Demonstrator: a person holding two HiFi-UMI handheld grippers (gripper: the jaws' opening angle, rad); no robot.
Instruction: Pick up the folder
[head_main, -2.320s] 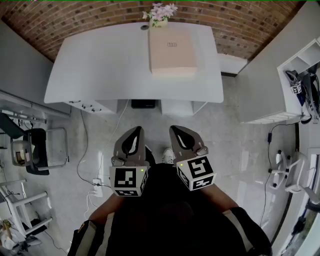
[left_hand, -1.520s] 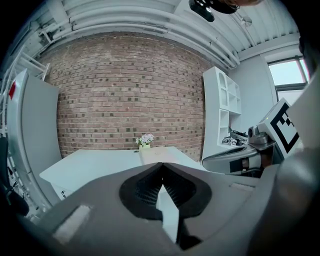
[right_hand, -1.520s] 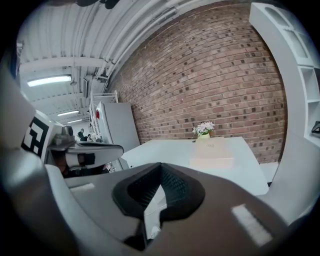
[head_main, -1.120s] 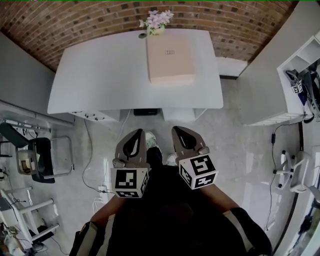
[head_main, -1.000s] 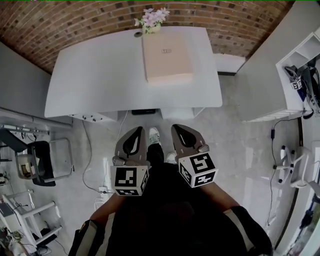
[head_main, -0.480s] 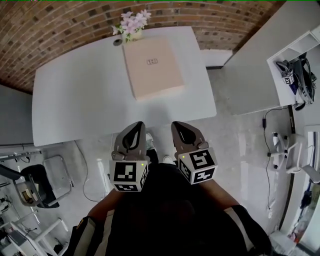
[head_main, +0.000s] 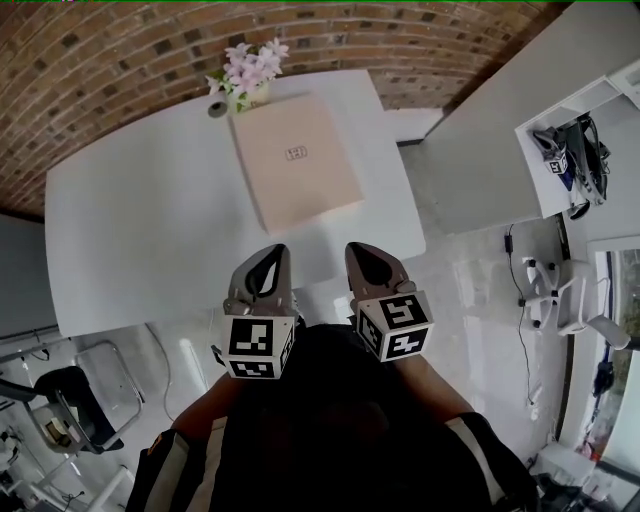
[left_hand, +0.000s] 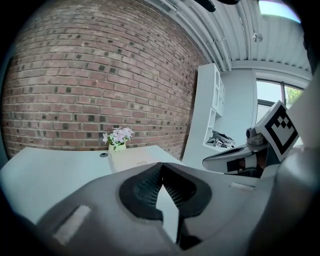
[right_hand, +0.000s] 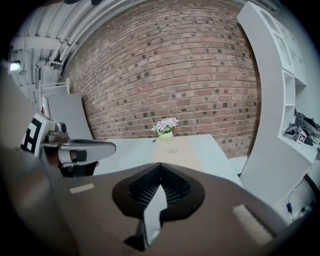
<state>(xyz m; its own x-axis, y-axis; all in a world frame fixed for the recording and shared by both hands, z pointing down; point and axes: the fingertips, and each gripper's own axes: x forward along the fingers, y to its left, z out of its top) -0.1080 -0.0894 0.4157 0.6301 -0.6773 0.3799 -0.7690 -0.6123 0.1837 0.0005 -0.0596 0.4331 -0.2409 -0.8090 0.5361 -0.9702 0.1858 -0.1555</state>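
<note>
Folder (head_main: 296, 160) flat on white table (head_main: 130, 230), ahead of both grippers, well apart from them. Left gripper (head_main: 272, 256) and right gripper (head_main: 360, 252): jaws pressed together, empty. Held side by side, pointing toward folder, apparently tilted slightly down.

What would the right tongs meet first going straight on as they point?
Probably the white table near its front edge, short of the folder lying ahead of the right tongs; depth is unclear.

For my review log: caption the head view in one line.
Shut, empty left gripper and right gripper near a white table bearing a beige folder.
</note>
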